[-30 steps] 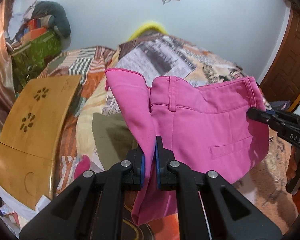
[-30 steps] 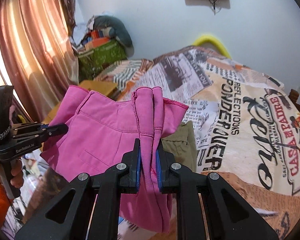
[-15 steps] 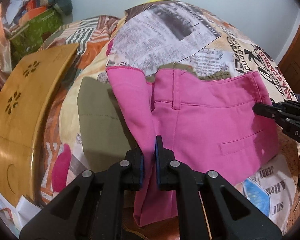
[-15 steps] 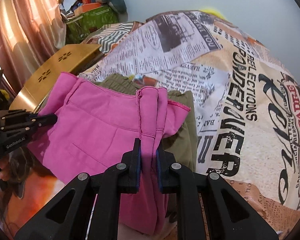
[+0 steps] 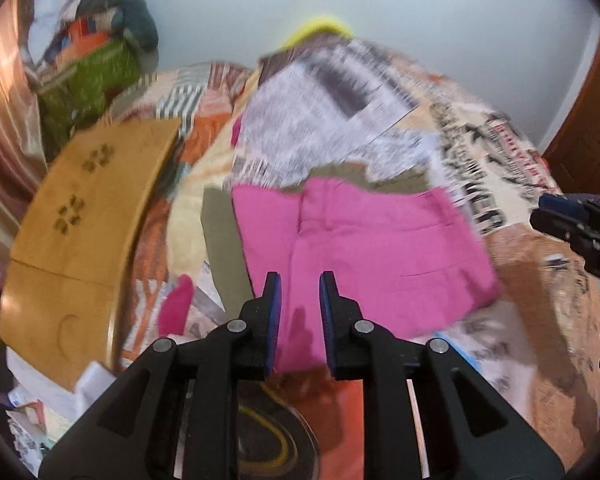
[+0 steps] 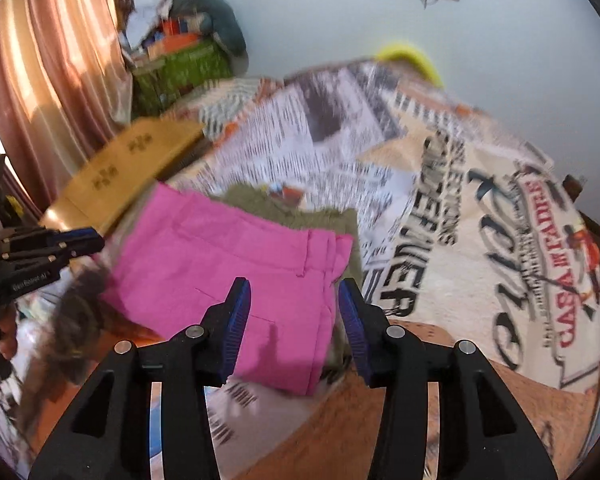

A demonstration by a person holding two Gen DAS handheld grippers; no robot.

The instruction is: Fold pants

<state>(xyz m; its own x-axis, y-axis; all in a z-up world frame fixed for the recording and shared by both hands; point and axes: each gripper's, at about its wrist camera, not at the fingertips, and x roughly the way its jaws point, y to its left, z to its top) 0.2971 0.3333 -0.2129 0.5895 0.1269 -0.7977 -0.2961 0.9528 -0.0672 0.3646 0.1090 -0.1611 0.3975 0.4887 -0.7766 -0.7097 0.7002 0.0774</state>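
Olive garment [image 5: 220, 240] lies mostly hidden under pink pants [image 5: 360, 256].

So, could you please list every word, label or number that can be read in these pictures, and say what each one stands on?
"CASA ... PADRE", red letters, middle blurred: newspaper-print bedspread.
Large black bedspread lettering: blurred, unreadable.
White label on the left gripper body: blurred, unreadable.
White letters on the right gripper body: cut off, unreadable.
Folded pink pants: no text.

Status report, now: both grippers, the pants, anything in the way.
Left gripper open, right gripper open. Pink pants folded, lying on olive garment. Nothing blocking.
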